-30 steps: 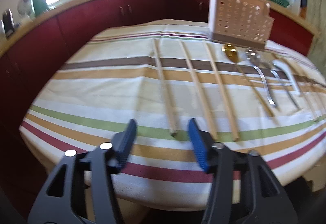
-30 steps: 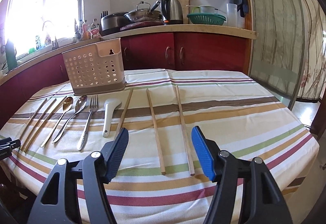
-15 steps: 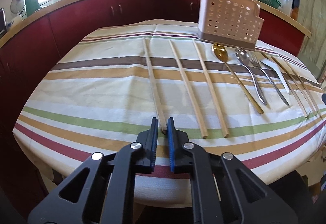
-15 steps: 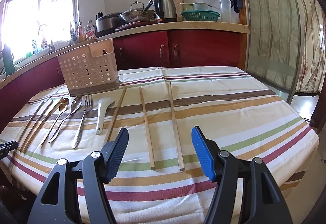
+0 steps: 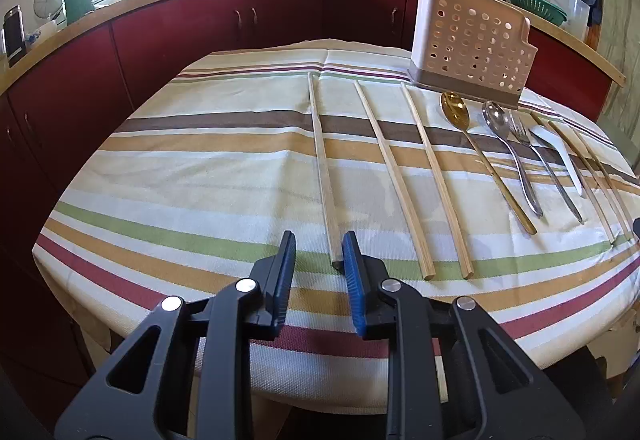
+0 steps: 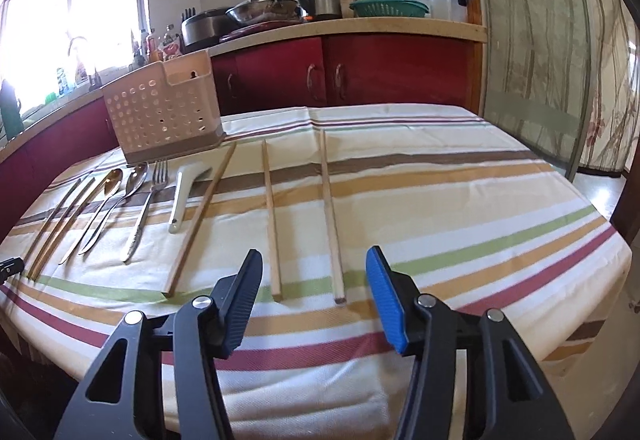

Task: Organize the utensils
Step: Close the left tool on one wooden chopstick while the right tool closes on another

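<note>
L wrist view: left gripper (image 5: pixel 318 266) opening, nothing held; near end of a chopstick (image 5: pixel 323 176) sits just by its blue pad. Caddy (image 5: pixel 470 44) stands at table (image 5: pixel 180 168) far edge. R wrist view: right gripper (image 6: pixel 314 290) closing, empty, above ends of two chopsticks (image 6: pixel 270 208); spoons, fork (image 6: pixel 146 208) lie left.

Matt wooden chopsticks (image 5: pixel 325 176), glossy metal spoons (image 5: pixel 505 152), woven striped cloth (image 5: pixel 200 176), perforated plastic caddy (image 5: pixel 472 44).
</note>
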`<state>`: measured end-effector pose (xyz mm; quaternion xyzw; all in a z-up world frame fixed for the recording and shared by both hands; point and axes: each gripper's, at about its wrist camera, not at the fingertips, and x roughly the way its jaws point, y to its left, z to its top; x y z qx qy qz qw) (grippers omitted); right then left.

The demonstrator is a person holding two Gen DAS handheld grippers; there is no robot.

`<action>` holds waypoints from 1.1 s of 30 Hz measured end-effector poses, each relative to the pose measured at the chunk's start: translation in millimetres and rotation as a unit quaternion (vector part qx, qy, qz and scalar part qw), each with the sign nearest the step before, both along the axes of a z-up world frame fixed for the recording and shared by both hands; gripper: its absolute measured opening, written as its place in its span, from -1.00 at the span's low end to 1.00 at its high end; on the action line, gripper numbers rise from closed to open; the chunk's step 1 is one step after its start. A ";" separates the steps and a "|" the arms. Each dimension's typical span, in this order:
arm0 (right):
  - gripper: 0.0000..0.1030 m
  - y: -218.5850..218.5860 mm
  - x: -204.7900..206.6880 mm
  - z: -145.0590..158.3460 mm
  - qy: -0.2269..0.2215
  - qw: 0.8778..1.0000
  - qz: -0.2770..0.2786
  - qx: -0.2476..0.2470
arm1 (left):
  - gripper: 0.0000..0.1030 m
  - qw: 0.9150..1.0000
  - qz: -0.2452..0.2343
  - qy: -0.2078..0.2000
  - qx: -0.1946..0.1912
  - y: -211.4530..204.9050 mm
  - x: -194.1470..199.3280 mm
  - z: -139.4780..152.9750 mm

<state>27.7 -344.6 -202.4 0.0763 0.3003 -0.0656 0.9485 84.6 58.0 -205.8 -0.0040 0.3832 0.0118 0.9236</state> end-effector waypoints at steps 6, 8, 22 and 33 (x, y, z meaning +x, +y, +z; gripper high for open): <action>-0.28 -2.8 0.7 -9.7 0.012 1.000 0.003 0.001 | -0.50 1.000 0.008 -0.004 0.000 -1.4 0.1 -0.9; -0.35 -3.4 -0.5 -9.6 0.011 1.000 0.002 0.001 | -0.50 1.000 0.009 -0.004 -0.001 -1.3 0.8 -0.8; -0.84 -8.1 -1.2 -10.1 0.011 1.000 0.002 0.006 | -0.86 1.000 -0.004 -0.011 -0.003 -2.9 0.1 -1.4; -0.87 -6.7 -8.4 8.9 -0.018 1.000 -0.001 0.006 | -0.87 1.000 0.002 -0.015 -0.020 3.0 -3.5 4.5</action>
